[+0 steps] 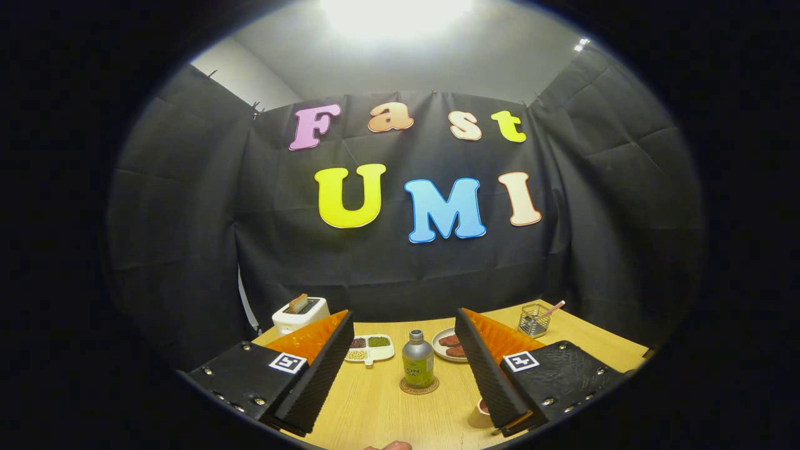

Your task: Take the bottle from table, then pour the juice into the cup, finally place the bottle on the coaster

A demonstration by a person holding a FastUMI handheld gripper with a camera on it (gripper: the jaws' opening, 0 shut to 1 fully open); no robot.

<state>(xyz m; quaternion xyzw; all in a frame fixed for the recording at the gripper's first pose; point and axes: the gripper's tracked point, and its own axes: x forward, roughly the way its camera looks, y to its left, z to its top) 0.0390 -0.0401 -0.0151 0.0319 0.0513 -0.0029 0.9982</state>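
A small bottle (417,363) with a silver cap and yellow-green label stands upright on a round brown coaster (419,387), on the wooden table (387,406). My gripper (404,369) is open, its two fingers spread wide apart on either side of the bottle, which stands ahead of them and untouched. A pale cup (481,414) sits close to the right finger (484,369) and is partly hidden by it.
Beyond the fingers, a white toaster (300,314) with a slice in it stands at the back left. A white divided dish (370,347) of beans, a plate (451,344) of reddish food and a wire holder (535,319) line the back. A fingertip (390,445) shows at the table's near edge.
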